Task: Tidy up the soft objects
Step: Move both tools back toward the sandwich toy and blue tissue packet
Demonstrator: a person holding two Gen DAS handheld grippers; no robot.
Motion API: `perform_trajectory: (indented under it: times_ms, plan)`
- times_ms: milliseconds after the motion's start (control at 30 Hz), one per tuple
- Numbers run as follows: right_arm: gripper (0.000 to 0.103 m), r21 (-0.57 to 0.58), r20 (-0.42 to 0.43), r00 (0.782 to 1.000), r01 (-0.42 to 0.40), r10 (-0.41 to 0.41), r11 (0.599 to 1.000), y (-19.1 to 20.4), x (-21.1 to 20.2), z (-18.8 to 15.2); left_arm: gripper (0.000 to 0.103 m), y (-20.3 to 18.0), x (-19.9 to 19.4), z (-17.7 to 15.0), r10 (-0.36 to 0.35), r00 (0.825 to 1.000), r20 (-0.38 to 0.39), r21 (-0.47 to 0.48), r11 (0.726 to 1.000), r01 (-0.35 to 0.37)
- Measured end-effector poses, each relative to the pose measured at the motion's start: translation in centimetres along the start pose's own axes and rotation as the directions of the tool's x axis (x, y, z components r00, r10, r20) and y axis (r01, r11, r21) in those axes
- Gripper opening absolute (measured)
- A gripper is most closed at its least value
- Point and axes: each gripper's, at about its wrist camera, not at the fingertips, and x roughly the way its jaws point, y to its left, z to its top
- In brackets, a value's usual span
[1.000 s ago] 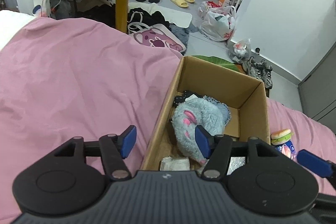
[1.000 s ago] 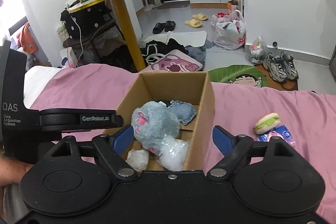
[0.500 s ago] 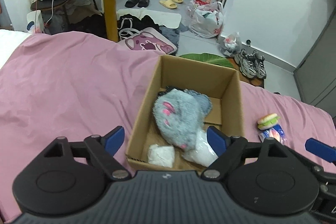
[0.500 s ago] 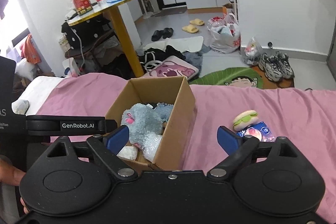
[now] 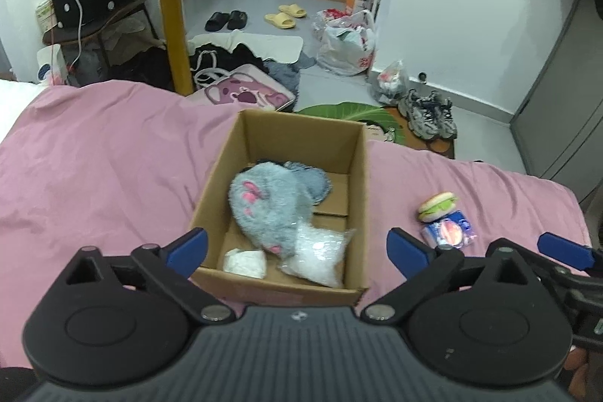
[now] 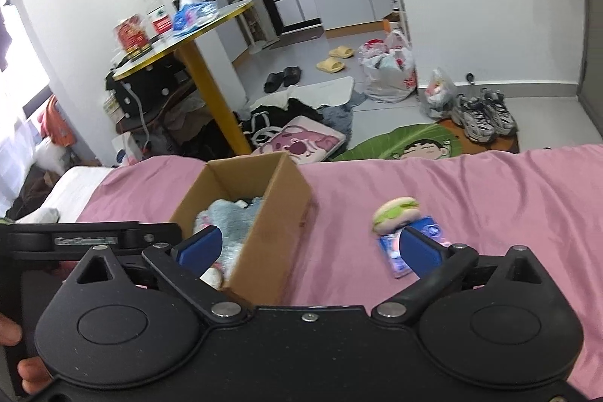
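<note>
An open cardboard box (image 5: 358, 168) (image 6: 271, 213) stands on the pink bed cover (image 5: 94, 157). It holds a grey plush toy (image 5: 264, 206) (image 6: 230, 213), a bubble-wrap bag (image 5: 320, 251) and a small white bundle (image 5: 245, 260). A burger-shaped soft toy (image 5: 437, 205) (image 6: 395, 213) and a blue tissue pack (image 5: 450, 232) (image 6: 392, 251) lie on the cover right of the box. My left gripper (image 5: 297, 247) is open and empty above the box's near edge. My right gripper (image 6: 307, 247) is open and empty, between the box and the burger toy.
Beyond the bed's far edge the floor holds a pink bear bag (image 5: 245, 93), clothes, slippers, plastic bags and sneakers (image 5: 429, 112). A yellow-legged table (image 5: 169, 25) with bottles stands at the back left. A grey cabinet (image 5: 565, 100) stands at the right.
Both grippers have pulled back and up from the box. The left jaws have opened wider. The right gripper has swung right, toward the burger toy and tissue pack.
</note>
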Motion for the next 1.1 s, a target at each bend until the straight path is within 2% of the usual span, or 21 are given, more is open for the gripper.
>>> perform_trajectory:
  times_ms: [233, 467, 667, 833, 1033, 1100]
  plan:
    - [0.103, 0.061, 0.005, 1.0, 0.001, -0.001, 0.998, -2.7, -0.4, -0.2, 0.102, -2.1, -0.3, -0.2, -0.001, 1.0, 0.006, 0.002, 1.0, 0.001]
    - [0.103, 0.131, 0.008, 1.0, -0.006, 0.005, 0.991, -5.1, -0.3, -0.5, 0.102, -4.5, 0.1, -0.4, 0.039, 0.999, -0.001, 0.001, 0.999, -0.039]
    - [0.103, 0.181, 0.016, 1.0, 0.016, -0.019, 0.983, -7.0, 0.1, -0.7, 0.102, -6.1, 0.7, -0.5, 0.031, 1.0, 0.001, -0.011, 0.999, -0.031]
    - [0.102, 0.243, -0.013, 1.0, 0.031, -0.028, 0.969, -8.8, 1.4, -0.9, 0.101, -7.3, 1.5, -0.4, 0.021, 1.0, 0.015, -0.005, 1.0, -0.021]
    - [0.091, 0.301, -0.045, 0.999, 0.022, -0.009, 0.953, -10.3, 3.0, -1.4, 0.099, -8.9, 2.7, -0.3, 0.009, 0.999, 0.036, 0.025, 1.0, -0.01]
    - [0.083, 0.324, -0.066, 0.998, 0.037, -0.017, 0.945, -10.8, 3.6, -1.6, 0.095, -9.5, 3.3, -0.4, 0.002, 0.999, 0.039, 0.04, 0.999, -0.004]
